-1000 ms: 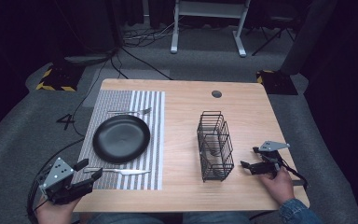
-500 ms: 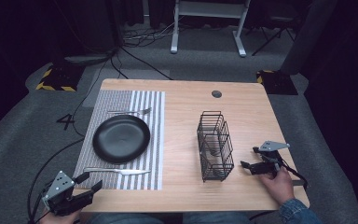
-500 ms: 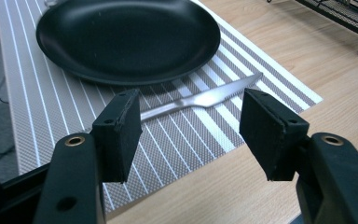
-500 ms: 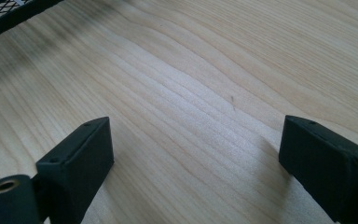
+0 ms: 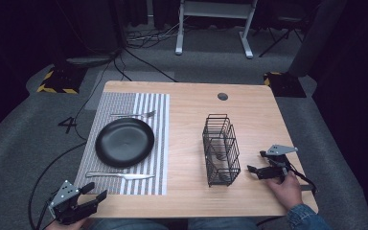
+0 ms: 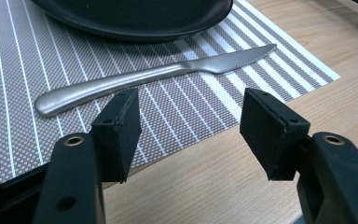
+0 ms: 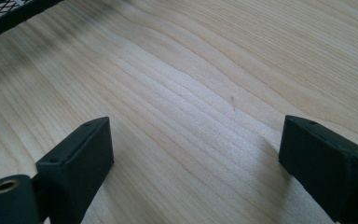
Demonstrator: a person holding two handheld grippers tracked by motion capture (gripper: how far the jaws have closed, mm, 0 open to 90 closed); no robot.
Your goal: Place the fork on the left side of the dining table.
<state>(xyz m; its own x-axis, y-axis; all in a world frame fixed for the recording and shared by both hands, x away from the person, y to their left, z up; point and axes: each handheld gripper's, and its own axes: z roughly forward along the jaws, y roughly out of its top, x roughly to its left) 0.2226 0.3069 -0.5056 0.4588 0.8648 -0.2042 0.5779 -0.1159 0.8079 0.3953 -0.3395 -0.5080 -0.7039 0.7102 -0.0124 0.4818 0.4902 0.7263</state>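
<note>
Drawn back off the table's (image 5: 191,201) near-left corner, left claw (image 5: 95,190) gapes empty; right claw (image 5: 253,170) spread wide, basket (image 5: 221,149) contents unclear.

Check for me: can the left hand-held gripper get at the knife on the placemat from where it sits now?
Probably yes. The left hand-held gripper is open near the table's front edge, and the knife lies flat just ahead of its jaws, with only bare placemat between them. The plate sits beyond the knife.

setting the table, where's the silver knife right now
In the high view, the silver knife lies on the striped placemat, just near-side of the black plate.
</note>
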